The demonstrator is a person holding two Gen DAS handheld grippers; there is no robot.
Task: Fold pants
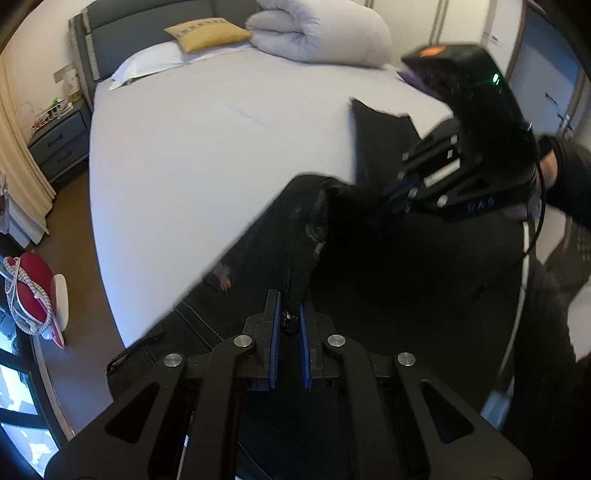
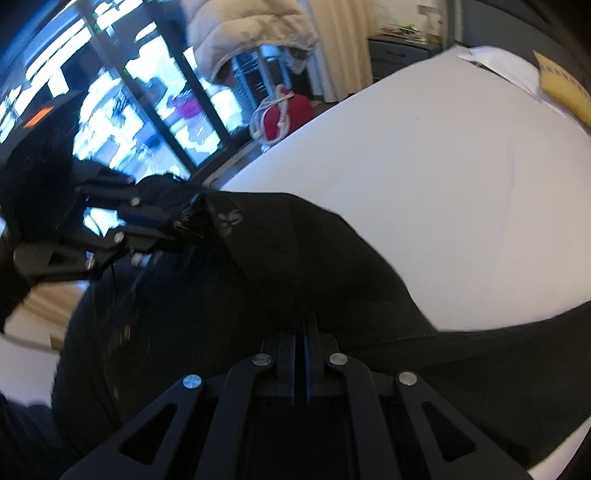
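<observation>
My left gripper (image 1: 290,314) is clamped tight on the pants (image 1: 332,251), its blue pads pinching a thick fold of black cloth where a metal button shows between them. My right gripper (image 2: 304,332) is closed down too, the pads nearly meeting with a thin edge of the same cloth caught between them. The pants hang stretched between my two grippers, lifted at the near edge of the bed (image 1: 221,129), with the rest draping down toward me and one leg end lying flat on the pale sheet off to my right. From the left view, my right gripper (image 1: 391,206) shows on the far side of the cloth, its fingers buried in the dark fabric, a sleeve (image 1: 576,177) behind it. From the right view, my left gripper (image 2: 184,225) bites a bunched corner with pale lettering on it. A rolled duvet (image 1: 321,33) and a yellow cushion (image 1: 207,33) sit at the head of the bed.
</observation>
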